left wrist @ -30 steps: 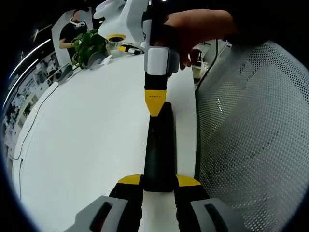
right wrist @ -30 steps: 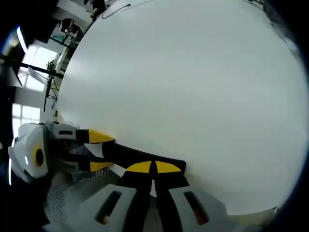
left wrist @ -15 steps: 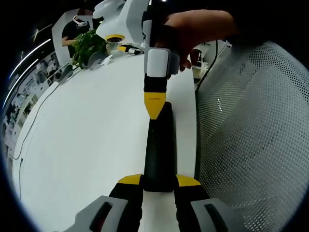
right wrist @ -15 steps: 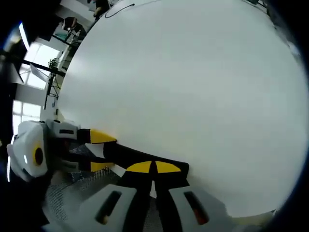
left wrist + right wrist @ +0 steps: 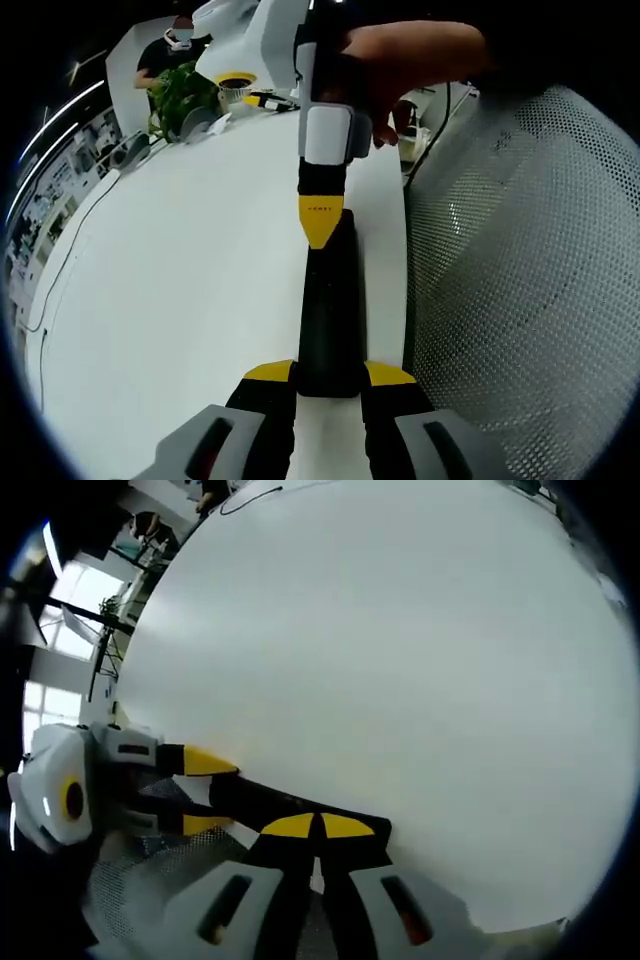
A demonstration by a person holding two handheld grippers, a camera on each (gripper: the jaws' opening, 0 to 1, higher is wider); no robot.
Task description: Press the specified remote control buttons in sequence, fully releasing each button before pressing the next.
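In the left gripper view, the left hand-held gripper (image 5: pixel 329 373) rises from the bottom centre, its yellow-tipped jaws clamped on the near end of a black remote control (image 5: pixel 329 310). The remote runs straight up the frame's middle, lying on the white counter (image 5: pixel 180 290) close to its right edge. At the remote's far end, the right hand-held gripper (image 5: pixel 321 222) comes down from the upper centre, its yellow tip drawn together to a point and touching the remote's top face. A hand (image 5: pixel 400 65) grips that tool at the top of the frame. To the right of the counter lies a white perforated mesh surface (image 5: pixel 520 290). Farther off, in the upper left, a green plant (image 5: pixel 180 95) stands on the counter, with a person (image 5: pixel 172 50) behind it.

In the right gripper view, the right hand-held gripper (image 5: pixel 319 826) sits at the bottom centre, jaws together on the remote (image 5: pixel 270 802), which stretches left to the left hand-held gripper (image 5: pixel 205 792) at the lower left. The white counter (image 5: pixel 400 660) spreads beyond.
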